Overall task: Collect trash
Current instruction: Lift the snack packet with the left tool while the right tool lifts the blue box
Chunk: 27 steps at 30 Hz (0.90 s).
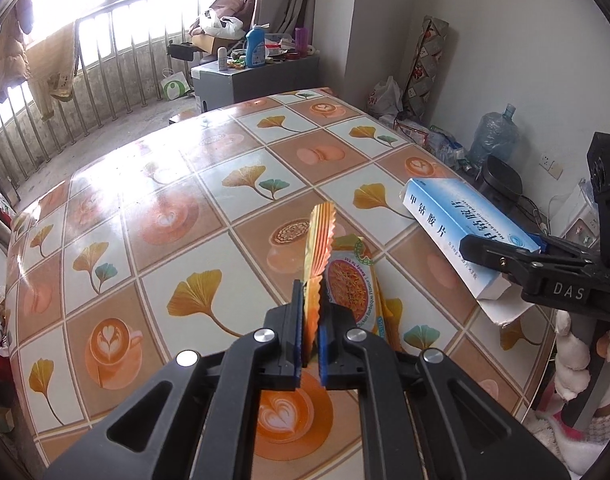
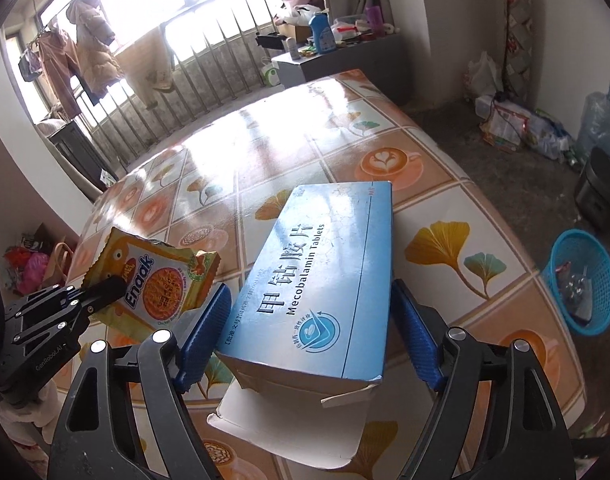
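Observation:
My left gripper (image 1: pixel 312 305) is shut on the edge of a yellow Enaak snack wrapper (image 1: pixel 347 280) and holds it just above the patterned table (image 1: pixel 177 216). The wrapper also shows in the right wrist view (image 2: pixel 161 284), with the left gripper (image 2: pixel 113 286) clamped on it. My right gripper (image 2: pixel 307 324) is closed around a blue Mecobalamin tablet box (image 2: pixel 317 276), its blue pads against both long sides. The box's near end flap hangs open. The box also shows in the left wrist view (image 1: pixel 449 216), with the right gripper (image 1: pixel 501 256) on it.
A blue plastic basket (image 2: pixel 585 280) with some trash stands on the floor right of the table. A black bin (image 2: pixel 601 192) and a water jug (image 2: pixel 601 116) stand by the right wall. A grey cabinet (image 1: pixel 257 76) with bottles stands beyond the table's far edge.

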Tool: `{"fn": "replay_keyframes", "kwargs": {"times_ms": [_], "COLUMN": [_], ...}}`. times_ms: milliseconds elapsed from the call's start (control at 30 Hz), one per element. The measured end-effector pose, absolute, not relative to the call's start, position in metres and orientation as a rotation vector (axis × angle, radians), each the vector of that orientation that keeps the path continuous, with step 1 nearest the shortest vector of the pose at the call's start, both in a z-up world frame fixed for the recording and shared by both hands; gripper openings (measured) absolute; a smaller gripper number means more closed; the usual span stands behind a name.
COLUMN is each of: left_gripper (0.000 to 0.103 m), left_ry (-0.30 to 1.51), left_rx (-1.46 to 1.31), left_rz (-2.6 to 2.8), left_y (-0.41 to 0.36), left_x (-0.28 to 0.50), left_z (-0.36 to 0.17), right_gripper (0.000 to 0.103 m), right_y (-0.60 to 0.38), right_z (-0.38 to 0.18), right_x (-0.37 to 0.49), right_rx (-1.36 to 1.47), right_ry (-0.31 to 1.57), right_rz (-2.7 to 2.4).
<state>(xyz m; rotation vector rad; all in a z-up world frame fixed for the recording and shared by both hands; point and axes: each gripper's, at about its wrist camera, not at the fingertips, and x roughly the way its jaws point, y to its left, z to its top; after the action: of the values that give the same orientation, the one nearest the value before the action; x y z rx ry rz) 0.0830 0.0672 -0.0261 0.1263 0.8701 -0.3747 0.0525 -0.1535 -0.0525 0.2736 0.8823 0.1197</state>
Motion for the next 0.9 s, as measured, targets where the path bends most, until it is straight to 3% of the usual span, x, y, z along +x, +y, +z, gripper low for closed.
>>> {"fn": "replay_keyframes", "kwargs": {"times_ms": [867,900], "left_gripper": [0.005,0.005], "left_ry": [0.825,0.821], "left_rx": [0.101,0.101], "left_rz": [-0.373,-0.38], "left_y": [0.053,0.051], "left_x": [0.081,0.082], "left_z": [0.0,0.002], "right_gripper": [0.073,0.065], "right_y": [-0.199,-0.203], "right_z": [-0.042,-0.041], "right_x": [0.036,0.034], "right_rx": [0.415,0.427], "right_ry": [0.799,0.787], "right_rz": [0.133,0.137]}}
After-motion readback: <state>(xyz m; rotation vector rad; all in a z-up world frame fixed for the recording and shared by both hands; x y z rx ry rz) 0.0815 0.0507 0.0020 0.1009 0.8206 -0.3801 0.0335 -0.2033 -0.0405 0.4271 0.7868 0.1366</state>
